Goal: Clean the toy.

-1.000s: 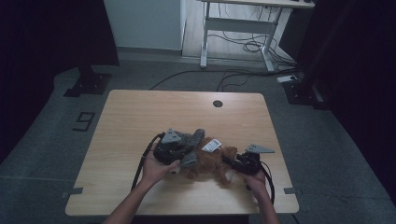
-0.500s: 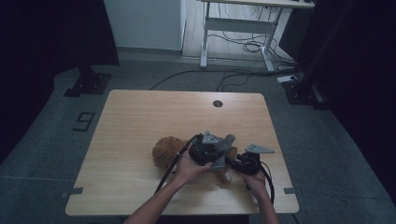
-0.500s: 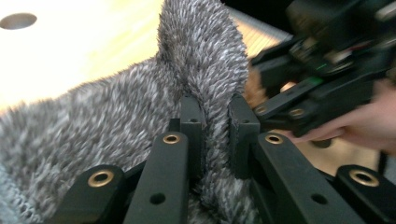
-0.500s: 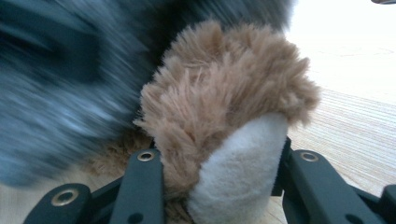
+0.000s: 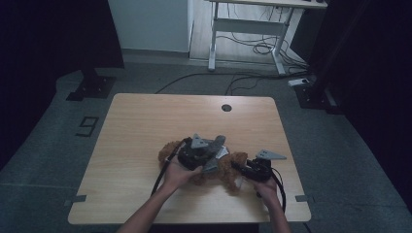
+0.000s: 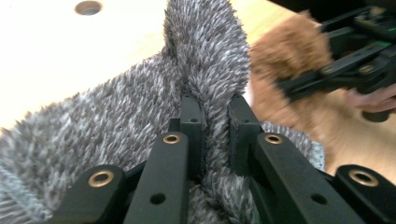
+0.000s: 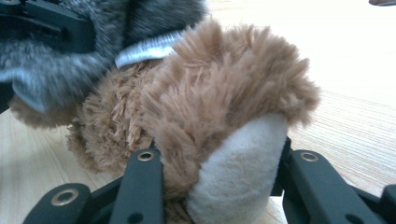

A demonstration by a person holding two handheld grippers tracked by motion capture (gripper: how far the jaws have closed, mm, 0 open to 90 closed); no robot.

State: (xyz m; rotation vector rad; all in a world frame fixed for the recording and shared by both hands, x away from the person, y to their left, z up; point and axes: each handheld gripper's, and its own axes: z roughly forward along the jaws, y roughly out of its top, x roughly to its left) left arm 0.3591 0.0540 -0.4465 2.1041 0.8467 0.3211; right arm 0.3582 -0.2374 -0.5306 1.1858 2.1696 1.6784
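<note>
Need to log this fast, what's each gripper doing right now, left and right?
Left gripper: closed, pinching a fold of the grey fuzzy garment.
Right gripper: closed on a paw of the brown plush toy.

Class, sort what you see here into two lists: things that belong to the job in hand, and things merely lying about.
In the job:
fuzzy grey knitted garment
brown plush toy
left gripper
right gripper

Lying about:
white metal desk frame
black floor cables

A figure "9" (or a "g") on the grey floor [image 5: 53, 145] left of the table [image 5: 145, 116]
</note>
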